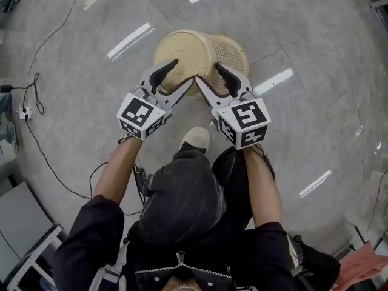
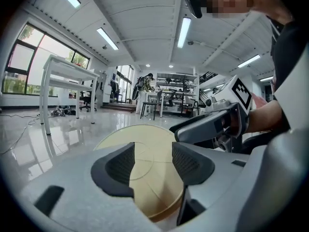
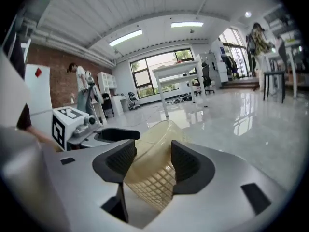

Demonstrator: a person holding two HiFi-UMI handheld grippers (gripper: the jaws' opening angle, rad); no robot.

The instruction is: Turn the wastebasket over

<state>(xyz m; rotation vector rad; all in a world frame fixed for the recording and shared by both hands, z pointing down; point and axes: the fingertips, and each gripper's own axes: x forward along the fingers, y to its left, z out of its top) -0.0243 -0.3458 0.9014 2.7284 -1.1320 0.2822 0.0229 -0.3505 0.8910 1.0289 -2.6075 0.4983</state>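
A beige wastebasket (image 1: 188, 52) stands on the grey floor with its solid round base up and its lattice wall (image 1: 231, 50) to the right. My left gripper (image 1: 180, 73) hovers open over the near left of the base, nothing between its fingers. My right gripper (image 1: 208, 73) is open beside it, over the near right. In the left gripper view, the base disc (image 2: 149, 153) shows behind the open left gripper (image 2: 152, 163), apart from the pads. In the right gripper view, the lattice wall (image 3: 154, 182) lies beyond the open right gripper (image 3: 153, 166).
A black cable (image 1: 36, 96) and a power strip (image 1: 24, 113) lie on the floor at left. The person's shoe (image 1: 195, 139) is just in front of the basket. White tables (image 2: 67, 76) and chairs stand far off, and a person (image 3: 79, 88) stands by the brick wall.
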